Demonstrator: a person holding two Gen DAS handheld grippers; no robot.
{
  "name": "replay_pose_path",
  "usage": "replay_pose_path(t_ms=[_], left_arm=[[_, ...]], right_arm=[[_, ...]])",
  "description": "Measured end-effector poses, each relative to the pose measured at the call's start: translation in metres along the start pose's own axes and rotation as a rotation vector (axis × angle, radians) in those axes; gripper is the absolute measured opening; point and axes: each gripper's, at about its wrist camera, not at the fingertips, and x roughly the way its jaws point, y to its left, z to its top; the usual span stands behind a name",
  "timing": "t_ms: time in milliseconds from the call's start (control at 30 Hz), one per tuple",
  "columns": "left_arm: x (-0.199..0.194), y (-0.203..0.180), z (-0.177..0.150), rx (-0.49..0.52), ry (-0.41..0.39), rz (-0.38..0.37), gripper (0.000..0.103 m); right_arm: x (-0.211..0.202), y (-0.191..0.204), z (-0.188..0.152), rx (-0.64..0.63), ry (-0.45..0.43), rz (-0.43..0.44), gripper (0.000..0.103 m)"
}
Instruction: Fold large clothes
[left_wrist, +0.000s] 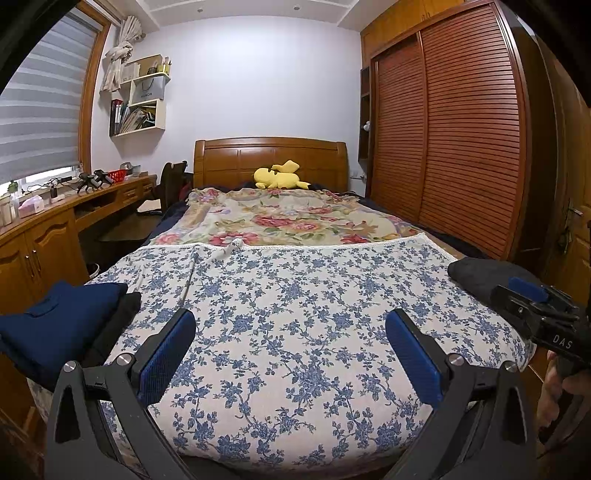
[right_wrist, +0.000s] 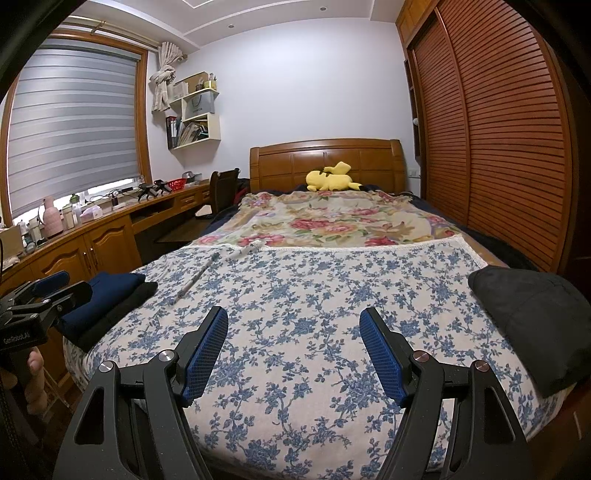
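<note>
Left wrist view shows our left gripper (left_wrist: 290, 354) spread wide and empty above the blue-flowered cloth (left_wrist: 295, 295) laid flat across the near bed. Our right gripper (right_wrist: 293, 354) hovers likewise, jaws apart, holding nothing. Folded navy clothes (left_wrist: 59, 325) sit at the left edge and a dark garment (right_wrist: 532, 317) at the right, probably set aside to leave folding room.

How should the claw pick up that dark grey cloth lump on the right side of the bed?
Probably best with the right claw, which stands open. The dark grey cloth lies bunched near the bed's right edge on the blue flowered sheet. Come from its left side and pinch the raised rounded left edge, where the fabric lifts off the sheet.
</note>
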Motion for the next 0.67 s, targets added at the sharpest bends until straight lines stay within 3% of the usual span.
replay_pose_path(t_ms=[667], left_arm=[[-0.0006,0.0008,0.0008,0.001,-0.001,-0.001,0.103]], right_arm=[[-0.001,-0.0014,0.0002,-0.002,-0.001,0.003,0.075]])
